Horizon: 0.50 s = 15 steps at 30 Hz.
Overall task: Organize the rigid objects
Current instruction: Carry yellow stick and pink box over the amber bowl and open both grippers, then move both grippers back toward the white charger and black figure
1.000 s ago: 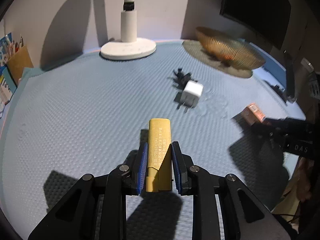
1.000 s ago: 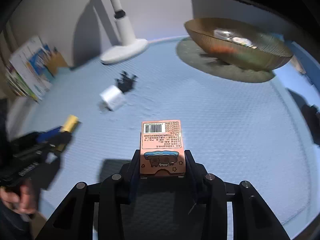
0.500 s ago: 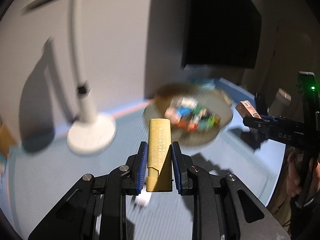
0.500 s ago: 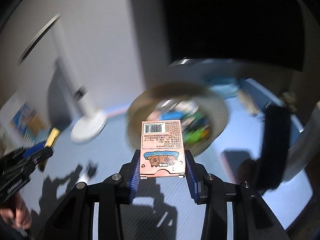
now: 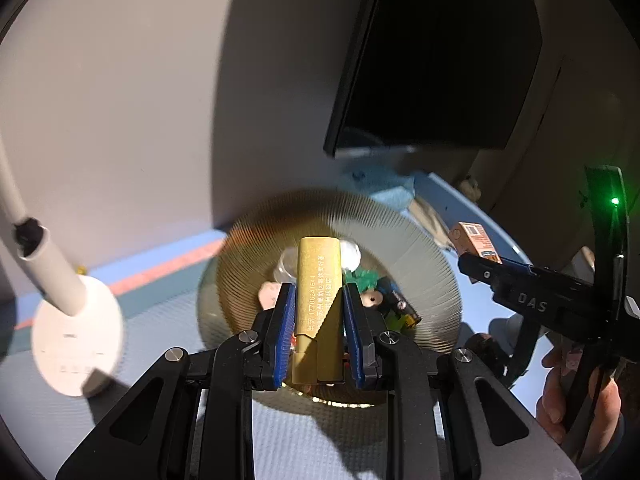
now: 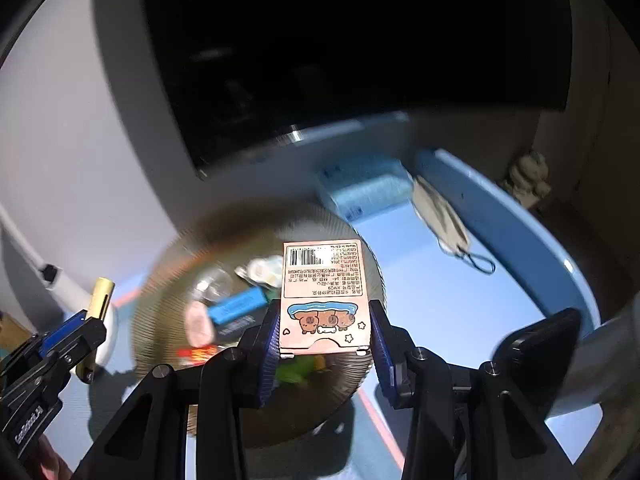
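Gold lighter (image 5: 319, 304), left wrist view: my left gripper (image 5: 319, 320) is clenched on its lower half, poised over the ribbed bowl (image 5: 420, 264), whose clutter sits from 10 to 3 o'clock of the lighter. Let go here, it could bounce off those pieces. Right wrist view: my right gripper (image 6: 324, 332) grasps the pink carton (image 6: 322, 292) by its base over the bowl's 3 o'clock rim (image 6: 160, 300); released now, it may tip outside.
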### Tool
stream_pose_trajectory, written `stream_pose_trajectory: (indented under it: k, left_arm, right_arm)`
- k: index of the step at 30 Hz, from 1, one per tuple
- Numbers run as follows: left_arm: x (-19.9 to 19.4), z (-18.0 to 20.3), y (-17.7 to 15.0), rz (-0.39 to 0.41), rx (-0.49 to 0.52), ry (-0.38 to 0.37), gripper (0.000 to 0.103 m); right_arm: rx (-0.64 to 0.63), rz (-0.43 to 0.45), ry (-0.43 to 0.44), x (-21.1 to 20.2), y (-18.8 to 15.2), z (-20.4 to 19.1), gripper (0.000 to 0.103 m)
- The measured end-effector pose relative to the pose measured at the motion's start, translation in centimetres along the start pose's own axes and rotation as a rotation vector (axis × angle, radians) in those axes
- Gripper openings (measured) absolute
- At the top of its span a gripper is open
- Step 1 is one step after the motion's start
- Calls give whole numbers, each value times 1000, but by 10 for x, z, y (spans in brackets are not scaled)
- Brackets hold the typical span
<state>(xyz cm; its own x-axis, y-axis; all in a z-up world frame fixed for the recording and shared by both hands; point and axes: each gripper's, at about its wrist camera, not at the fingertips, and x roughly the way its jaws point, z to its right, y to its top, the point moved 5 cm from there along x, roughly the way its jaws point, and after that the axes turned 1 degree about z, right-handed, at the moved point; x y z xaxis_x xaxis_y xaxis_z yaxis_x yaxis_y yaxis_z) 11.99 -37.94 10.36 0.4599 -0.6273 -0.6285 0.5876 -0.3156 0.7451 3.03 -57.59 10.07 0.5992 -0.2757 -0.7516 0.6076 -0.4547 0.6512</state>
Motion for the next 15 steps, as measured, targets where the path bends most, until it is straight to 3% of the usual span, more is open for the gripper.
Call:
stream_pose_trajectory:
  k: [6,8,10,12,15]
  left_arm:
    - [30,4,-10,-49,-12,-8,21]
    - [28,5,-6,-41,-30,-17,41]
    - [17,3,0,-16,-48,-29,67]
    - [-13,-3,9,75,-54,-19,71]
    - [-50,-14,14,130,-64,3,71]
  right_arm:
    - [11,-69,-22,34,-11,12,40]
    - [11,-46,-17,38,-6,16,44]
    - [-8,-16,-37,33,-1,14,46]
    - [-14,21,-10,20,3,11,46]
    - [-18,51,19,-1,2,5,46]
